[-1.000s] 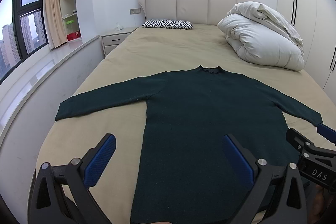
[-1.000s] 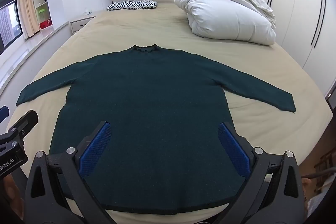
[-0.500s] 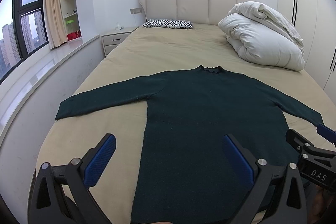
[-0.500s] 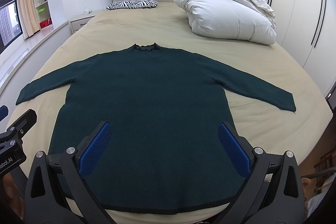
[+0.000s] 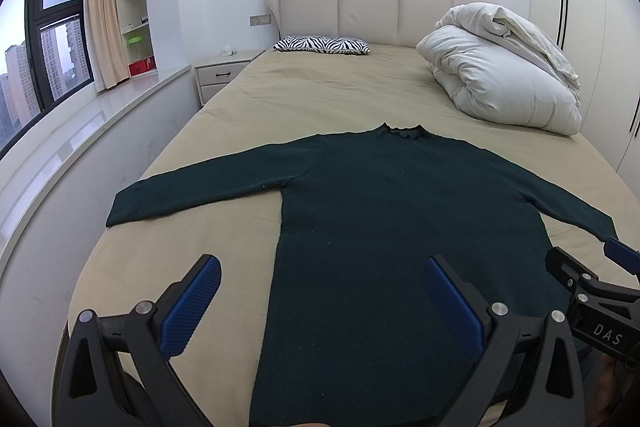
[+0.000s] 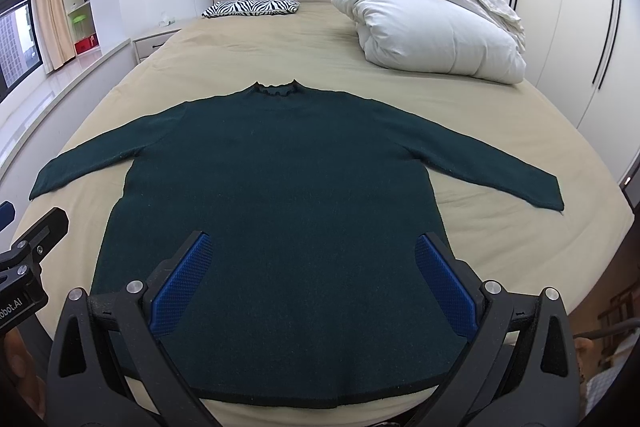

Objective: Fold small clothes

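Blue ribbed pads on black plastic tongs fill the bottom of both views. Left gripper (image 5: 320, 291), lower centre of left wrist view: jaws spread wide, nothing between them, hovering over the hem end of a dark green long-sleeved knit sweater (image 5: 400, 219). Right gripper (image 6: 312, 267), lower centre of right wrist view: same story, jaws released wide, nothing pinched, pads framing the sweater's (image 6: 280, 187) lower body. Each tool peeks into the other's view too: right gripper (image 5: 592, 291) at the lower right edge of the left view, left gripper (image 6: 28, 259) at the lower left edge of the right view.

Sweater lies flat, front down or up I can't tell, on a beige-sheeted bed (image 6: 500, 239), hem nearest the cams, frilled collar pointing away twd the headboard, both sleeves stretched out to left & right. Black trim along the hem shows low in the right view.

Further back, upper right: bundled white duvet (image 6: 432, 23) on the sheet. Upper centre: zebra-print pillow (image 5: 322, 43) up against the cream padded headboard (image 5: 368, 7). Left of bed: white nightstand (image 5: 222, 77), then a curved white window ledge (image 5: 80, 131) under dark-framed window w/ beige curtain (image 5: 102, 15).
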`<act>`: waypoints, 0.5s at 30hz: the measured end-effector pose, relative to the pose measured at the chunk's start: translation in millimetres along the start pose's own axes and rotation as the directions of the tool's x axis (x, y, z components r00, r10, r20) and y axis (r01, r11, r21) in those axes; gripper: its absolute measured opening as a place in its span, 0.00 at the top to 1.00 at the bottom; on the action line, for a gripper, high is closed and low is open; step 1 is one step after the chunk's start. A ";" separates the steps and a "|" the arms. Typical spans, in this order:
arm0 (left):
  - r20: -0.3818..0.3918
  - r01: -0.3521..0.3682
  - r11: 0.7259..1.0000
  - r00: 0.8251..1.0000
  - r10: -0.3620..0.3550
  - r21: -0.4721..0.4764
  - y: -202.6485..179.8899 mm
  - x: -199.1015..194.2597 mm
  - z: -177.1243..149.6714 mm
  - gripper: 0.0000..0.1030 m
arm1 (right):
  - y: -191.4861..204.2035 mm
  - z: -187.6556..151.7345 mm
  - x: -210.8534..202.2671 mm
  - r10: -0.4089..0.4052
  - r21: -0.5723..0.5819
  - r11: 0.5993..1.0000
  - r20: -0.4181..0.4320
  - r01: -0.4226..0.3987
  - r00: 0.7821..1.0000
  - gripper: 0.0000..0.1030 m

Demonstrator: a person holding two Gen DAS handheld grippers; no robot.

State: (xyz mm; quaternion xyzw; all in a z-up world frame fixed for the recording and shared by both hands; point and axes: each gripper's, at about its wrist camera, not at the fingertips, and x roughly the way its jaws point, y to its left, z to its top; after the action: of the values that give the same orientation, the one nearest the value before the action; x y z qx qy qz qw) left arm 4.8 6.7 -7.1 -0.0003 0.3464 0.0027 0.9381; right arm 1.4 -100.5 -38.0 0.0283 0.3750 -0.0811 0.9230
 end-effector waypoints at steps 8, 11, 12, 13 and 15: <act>-0.001 0.000 1.000 1.000 0.000 -0.001 -0.1 0.1 0.1 0.00 | -0.3 -0.8 0.4 0.000 0.001 1.000 -0.003 0.000 1.000 0.00; -0.001 0.001 1.000 1.000 -0.001 -0.001 -0.2 0.1 0.0 0.00 | -0.2 -0.3 -0.1 0.000 0.001 1.000 -0.002 0.000 1.000 0.00; -0.001 0.000 1.000 1.000 0.000 -0.001 -0.2 0.3 0.0 0.00 | -0.3 -0.6 0.1 0.000 0.001 1.000 -0.002 0.000 1.000 0.00; -0.001 0.000 1.000 1.000 0.000 0.000 0.1 0.7 -0.1 0.00 | -0.5 -0.9 0.3 0.000 0.002 1.000 -0.003 0.000 1.000 0.00; -0.001 0.000 1.000 1.000 0.000 -0.001 -0.5 0.1 0.1 0.00 | -0.4 -1.2 0.4 0.000 0.001 1.000 -0.004 0.000 1.000 0.00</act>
State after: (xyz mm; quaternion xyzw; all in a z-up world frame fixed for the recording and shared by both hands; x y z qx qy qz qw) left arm 4.9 6.2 -7.1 -0.0008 0.3468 0.0027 0.9379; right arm 0.8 -100.8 -39.1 0.0289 0.3766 -0.0811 0.9224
